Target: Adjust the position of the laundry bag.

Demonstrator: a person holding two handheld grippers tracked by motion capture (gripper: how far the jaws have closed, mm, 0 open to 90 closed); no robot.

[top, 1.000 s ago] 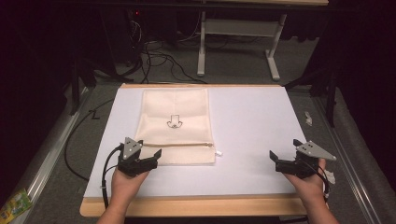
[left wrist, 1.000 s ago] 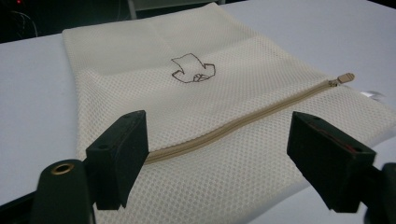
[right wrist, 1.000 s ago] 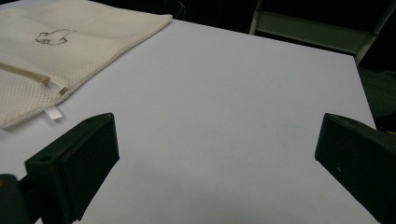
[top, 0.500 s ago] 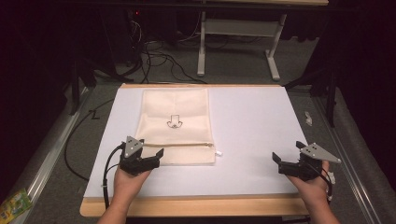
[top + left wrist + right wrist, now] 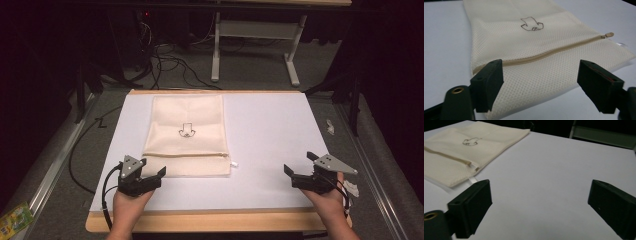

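A cream mesh zip bag (image 5: pixel 186 135) with a small dark drawing lies flat on the white mat (image 5: pixel 270 130), left of centre. Its tan zipper (image 5: pixel 554 51) runs across near the front edge, the pull (image 5: pixel 608 34) at the right end. My left gripper (image 5: pixel 152 172) is open at the bag's near left corner (image 5: pixel 506 100), jaws wide apart just above the mesh. My right gripper (image 5: pixel 297 164) is open over bare mat at the front right, well clear of the bag (image 5: pixel 456 152), with nothing between its jaws.
The mat lies on a wooden table (image 5: pixel 220 222). A white tag (image 5: pixel 233 164) sticks out at the bag's front right corner. Small white scraps (image 5: pixel 331 126) lie on the grey surface right of the table. Cables and a desk frame (image 5: pixel 255 35) stand on the floor behind.
The right gripper has drifted slightly toward the near right. The left gripper and the bag have stayed put.
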